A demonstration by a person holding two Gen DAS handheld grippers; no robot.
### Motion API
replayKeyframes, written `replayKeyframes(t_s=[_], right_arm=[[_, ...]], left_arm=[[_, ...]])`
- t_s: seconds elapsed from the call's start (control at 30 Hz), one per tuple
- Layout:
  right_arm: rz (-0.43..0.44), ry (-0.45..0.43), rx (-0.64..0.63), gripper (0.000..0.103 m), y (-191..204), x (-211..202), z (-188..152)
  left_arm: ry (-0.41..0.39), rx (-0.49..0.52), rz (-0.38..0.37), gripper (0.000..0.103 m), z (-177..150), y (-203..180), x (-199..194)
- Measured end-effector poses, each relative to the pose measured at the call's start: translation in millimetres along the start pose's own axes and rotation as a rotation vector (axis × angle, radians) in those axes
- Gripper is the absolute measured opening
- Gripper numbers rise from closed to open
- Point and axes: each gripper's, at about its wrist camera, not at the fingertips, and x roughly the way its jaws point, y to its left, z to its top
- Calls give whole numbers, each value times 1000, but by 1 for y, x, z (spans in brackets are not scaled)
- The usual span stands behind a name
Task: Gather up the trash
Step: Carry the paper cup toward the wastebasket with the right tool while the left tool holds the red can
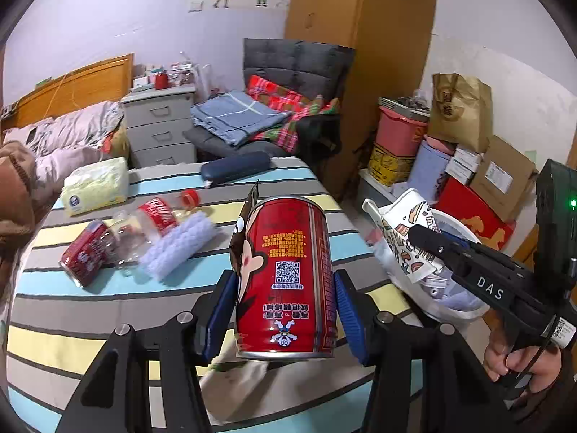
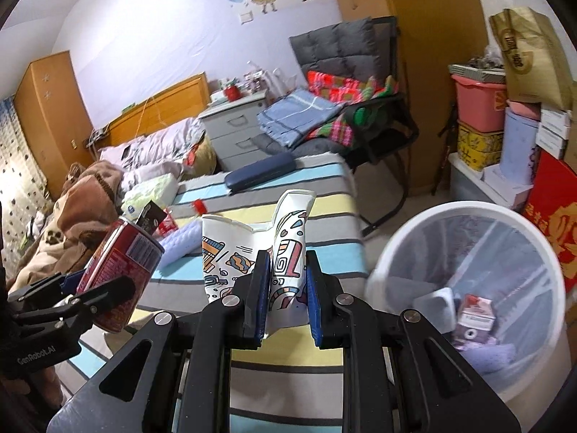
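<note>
- My left gripper (image 1: pixel 285 310) clamps a red printed metal drink can (image 1: pixel 288 278) between its blue pads, held above the striped table cloth (image 1: pixel 108 324).
- My right gripper (image 2: pixel 286 296) pinches a crumpled white paper cup with cartoon print (image 2: pixel 252 259), fingers narrow on the squashed wall.
- The white round waste bin with clear liner (image 2: pixel 468 216) stands just right of the table, some trash inside.
- Crushed clear plastic bottles with red labels (image 1: pixel 119 238) lie on the cloth, with a white bubble-wrap piece (image 1: pixel 180 249) beside them.
</note>
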Motion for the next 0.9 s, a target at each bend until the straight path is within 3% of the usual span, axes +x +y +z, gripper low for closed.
replayKeyframes(t_s=[0.7, 0.9], right_arm=[[-140, -85, 103, 19, -78, -54, -8], [-142, -81, 112, 19, -82, -52, -9]], left_arm=[[-18, 106, -160, 55, 8, -103, 18], [-13, 110, -146, 55, 5, -106, 20]])
